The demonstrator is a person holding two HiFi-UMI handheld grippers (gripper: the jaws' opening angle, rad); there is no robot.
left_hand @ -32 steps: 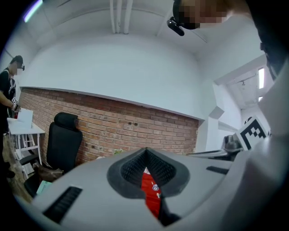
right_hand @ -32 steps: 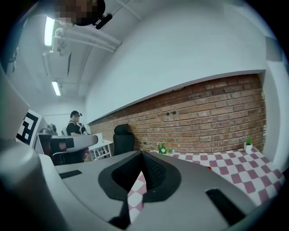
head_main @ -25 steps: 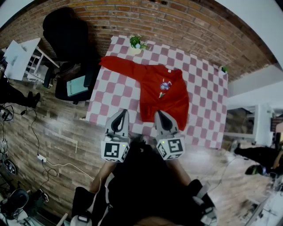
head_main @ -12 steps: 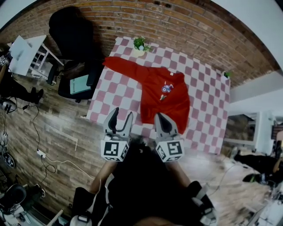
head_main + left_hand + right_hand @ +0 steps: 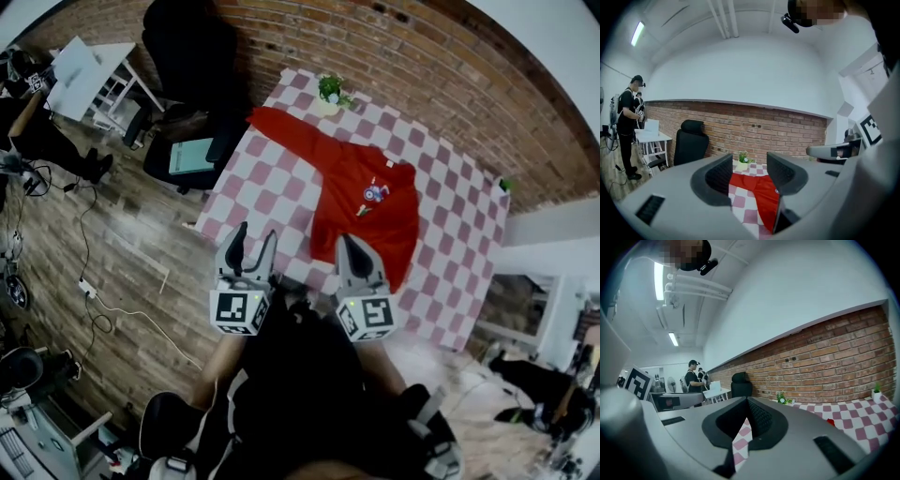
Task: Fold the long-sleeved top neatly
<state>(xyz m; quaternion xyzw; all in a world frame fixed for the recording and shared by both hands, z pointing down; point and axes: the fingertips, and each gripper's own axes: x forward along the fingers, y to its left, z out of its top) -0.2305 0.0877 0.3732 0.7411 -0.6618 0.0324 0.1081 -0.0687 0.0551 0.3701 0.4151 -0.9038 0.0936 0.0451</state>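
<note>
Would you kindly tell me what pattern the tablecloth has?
The tablecloth has pink-and-white checks, clearest in the head view.

Red top (image 5: 375, 225); pink-white checked tablecloth (image 5: 267, 187); red-brown brick wall (image 5: 422, 66); black office chair (image 5: 187, 47).

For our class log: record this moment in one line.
left gripper: just opened, empty | right gripper: shut, empty | red long-sleeved fabric top: lying flat, ungripped

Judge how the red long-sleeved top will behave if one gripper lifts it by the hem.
Probably floppy: the red top lies flat, following the checked table, so it should drape and sag. Likely light; its outstretched sleeve may trail behind.
</note>
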